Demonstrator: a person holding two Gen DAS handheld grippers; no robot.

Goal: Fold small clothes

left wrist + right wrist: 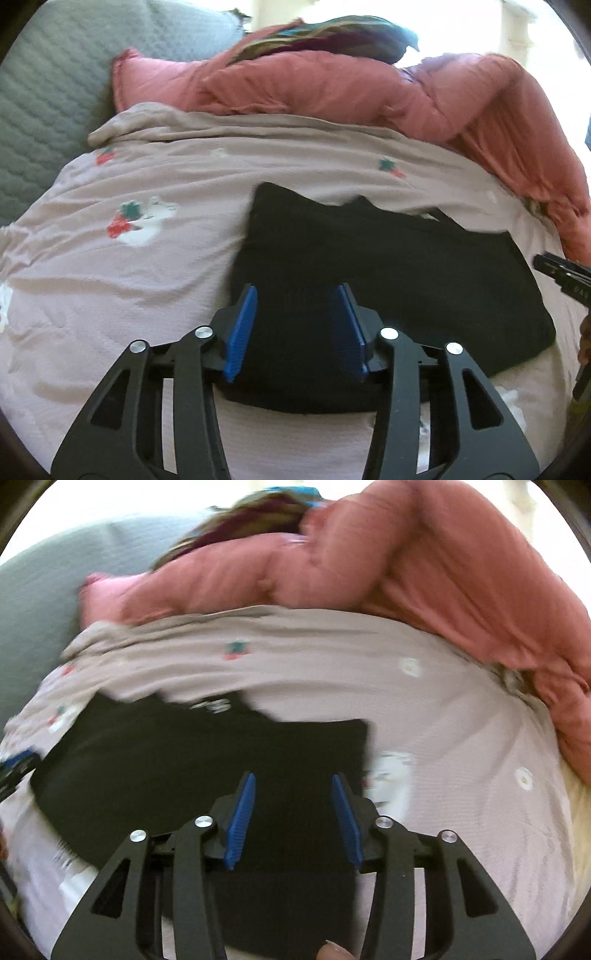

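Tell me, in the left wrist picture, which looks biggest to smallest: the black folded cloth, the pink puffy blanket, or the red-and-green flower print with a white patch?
1. Black folded cloth and pink puffy blanket: look alike; cloth nearer, so unsure.
2. Red-and-green flower print: smallest.

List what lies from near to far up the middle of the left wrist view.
Left gripper, jaws apart with nothing pinched → black garment lying flat → pale printed bedsheet → pink quilt → multicoloured cloth on top at the back.
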